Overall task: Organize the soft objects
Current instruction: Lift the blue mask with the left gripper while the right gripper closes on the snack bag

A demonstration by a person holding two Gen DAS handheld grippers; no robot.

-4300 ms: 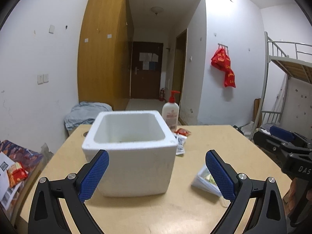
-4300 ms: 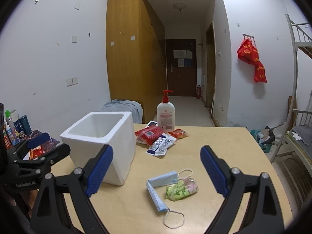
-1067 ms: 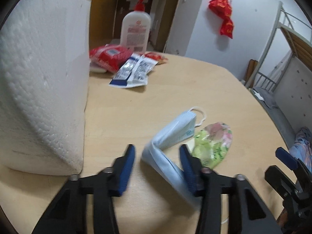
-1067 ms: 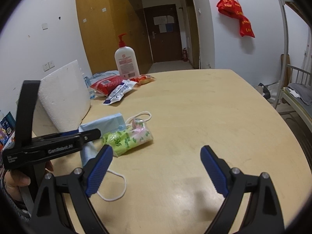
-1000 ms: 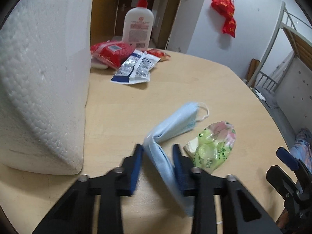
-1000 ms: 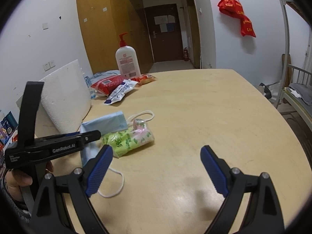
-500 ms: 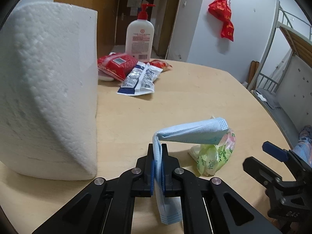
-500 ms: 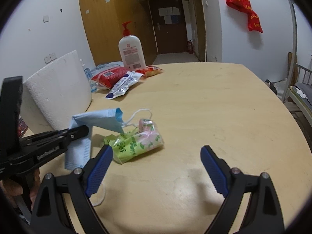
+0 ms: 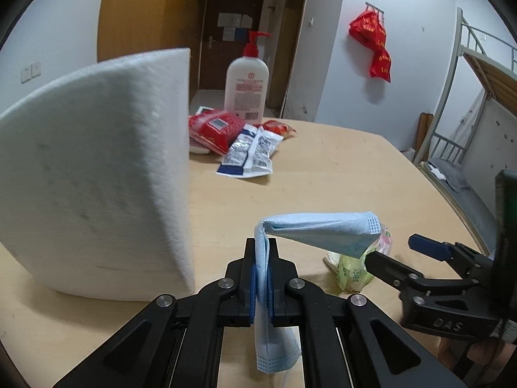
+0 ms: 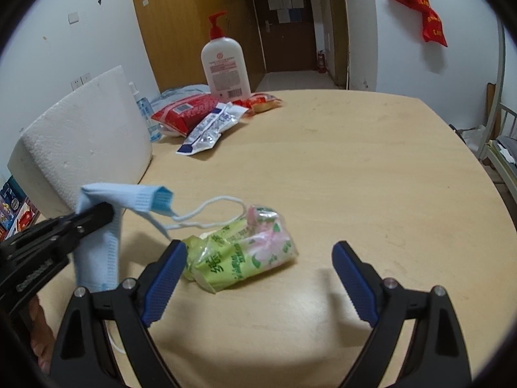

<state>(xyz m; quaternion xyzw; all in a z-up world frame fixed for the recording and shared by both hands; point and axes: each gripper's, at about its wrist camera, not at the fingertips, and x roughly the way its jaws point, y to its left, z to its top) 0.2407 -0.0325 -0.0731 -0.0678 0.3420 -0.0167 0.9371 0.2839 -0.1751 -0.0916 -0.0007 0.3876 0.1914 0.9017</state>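
Note:
My left gripper (image 9: pixel 261 258) is shut on a folded light-blue face mask (image 9: pixel 323 231) and holds it lifted off the table; it also shows in the right wrist view (image 10: pixel 106 208), the mask (image 10: pixel 100 252) draped over it, ear loop trailing. A green and pink tissue pack (image 10: pixel 245 252) lies on the wooden table (image 10: pixel 355 168); it also shows in the left wrist view (image 9: pixel 350 268). My right gripper (image 10: pixel 258 258) is open, its fingers either side of the pack, just short of it. The white foam box (image 9: pixel 97 174) stands left of the mask.
A lotion pump bottle (image 10: pixel 226 64), a red packet (image 10: pixel 184 111), a blue-white sachet (image 10: pixel 210 132) and a small orange snack packet (image 10: pixel 263 102) sit at the table's far side. A bunk bed frame (image 9: pixel 468 103) stands right of the table.
My left gripper closed on the mask and lifted it off the table. My right gripper has moved forward and down towards the tissue pack, still open.

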